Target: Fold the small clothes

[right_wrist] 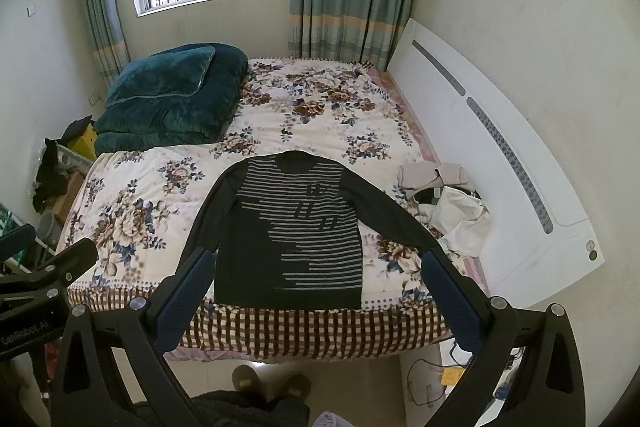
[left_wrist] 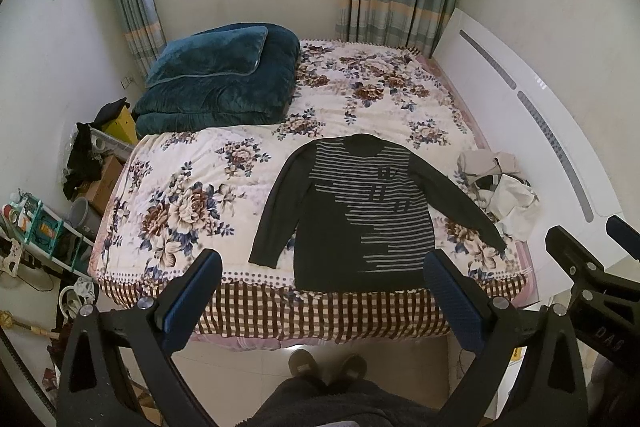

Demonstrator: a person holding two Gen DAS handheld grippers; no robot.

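Dark striped sweater point(left_wrist: 352, 211) lies flat, sleeves spread, at the near edge of my floral bedspread point(left_wrist: 192, 187). I hold my left gripper point(left_wrist: 324, 299) and right gripper point(right_wrist: 316, 295) above the floor, jaws released wide, grasping nothing. Crumpled pale clothes point(left_wrist: 500, 187) sit to its right.

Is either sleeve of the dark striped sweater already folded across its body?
No: the dark striped sweater lies flat on the bed with both sleeves spread outward, away from its body.
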